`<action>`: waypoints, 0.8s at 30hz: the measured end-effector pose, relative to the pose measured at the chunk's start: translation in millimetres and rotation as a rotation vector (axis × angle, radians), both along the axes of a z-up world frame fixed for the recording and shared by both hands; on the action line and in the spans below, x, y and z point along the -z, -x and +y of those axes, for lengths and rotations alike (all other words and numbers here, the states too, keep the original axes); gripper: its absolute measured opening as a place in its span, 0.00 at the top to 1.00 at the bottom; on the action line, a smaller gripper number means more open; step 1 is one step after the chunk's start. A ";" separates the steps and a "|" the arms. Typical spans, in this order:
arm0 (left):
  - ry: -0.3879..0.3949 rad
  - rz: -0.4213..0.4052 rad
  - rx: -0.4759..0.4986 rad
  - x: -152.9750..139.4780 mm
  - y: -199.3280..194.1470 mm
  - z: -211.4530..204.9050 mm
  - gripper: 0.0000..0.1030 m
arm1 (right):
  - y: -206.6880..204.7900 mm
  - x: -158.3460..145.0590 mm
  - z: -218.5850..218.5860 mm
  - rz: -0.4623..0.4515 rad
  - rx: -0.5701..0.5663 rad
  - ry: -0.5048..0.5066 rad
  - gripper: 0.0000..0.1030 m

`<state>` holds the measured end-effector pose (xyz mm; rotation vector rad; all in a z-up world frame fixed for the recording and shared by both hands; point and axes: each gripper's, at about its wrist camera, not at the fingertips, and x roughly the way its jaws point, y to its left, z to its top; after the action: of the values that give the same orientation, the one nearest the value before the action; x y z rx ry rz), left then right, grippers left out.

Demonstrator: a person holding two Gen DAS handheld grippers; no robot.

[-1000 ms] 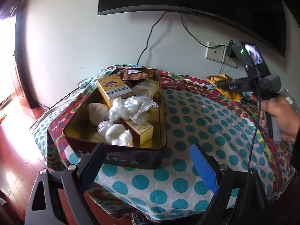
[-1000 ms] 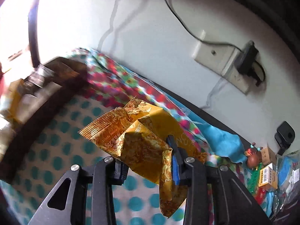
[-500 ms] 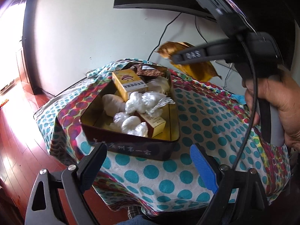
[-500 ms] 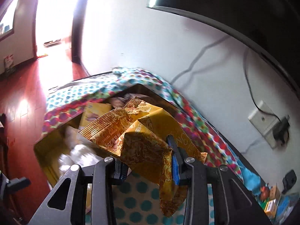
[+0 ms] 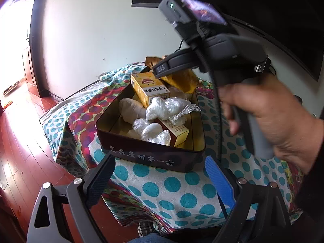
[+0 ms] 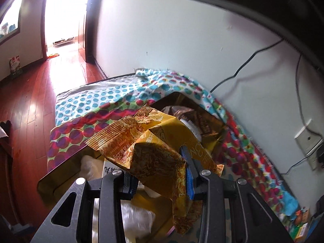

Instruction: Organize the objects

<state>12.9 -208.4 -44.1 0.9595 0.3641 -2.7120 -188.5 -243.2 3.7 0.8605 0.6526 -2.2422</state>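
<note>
Right gripper (image 6: 160,174) clamps yellow snack packet (image 6: 154,141) above tin (image 5: 149,154)'s far end. Left gripper (image 5: 160,174) jaws wide, empty, facing tin's near wall.

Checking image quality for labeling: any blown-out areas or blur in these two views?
Left wrist view: doorway at far left is blown out, glare on the wooden floor, the hand slightly motion-blurred, tin sharp. Right wrist view: doorway overexposed, snack packet sharp, the plastic-wrapped item near the bottom edge blurred.
</note>
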 end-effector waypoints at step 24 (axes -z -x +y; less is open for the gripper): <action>0.148 0.146 -0.099 -58.4 -37.0 20.5 0.10 | -76.9 -73.7 130.8 0.071 0.323 0.321 0.00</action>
<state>49.9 -187.9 14.3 0.6885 0.2271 -2.6815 -111.6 -112.4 77.4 0.7679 0.1797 -2.5824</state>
